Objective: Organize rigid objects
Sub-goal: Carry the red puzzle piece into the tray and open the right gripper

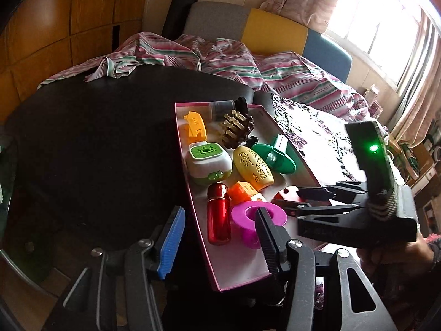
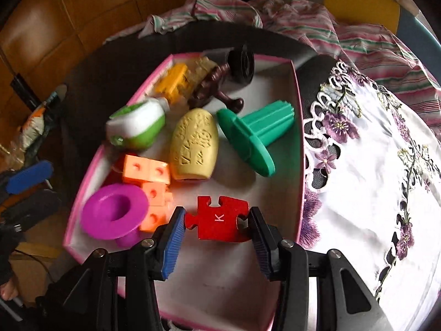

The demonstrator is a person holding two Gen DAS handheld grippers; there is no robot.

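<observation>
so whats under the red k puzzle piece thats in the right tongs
The red K puzzle piece, gripped in the right tongs, hangs over the bare white floor of the pink-rimmed box. The patch directly beneath it is covered from view.

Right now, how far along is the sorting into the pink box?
Mostly done: the green spool, yellow egg, orange blocks, magenta ring and red bottle already lie in the pink box. In hand: the right hand-held gripper holds the red puzzle piece over it. Left: release it.
</observation>
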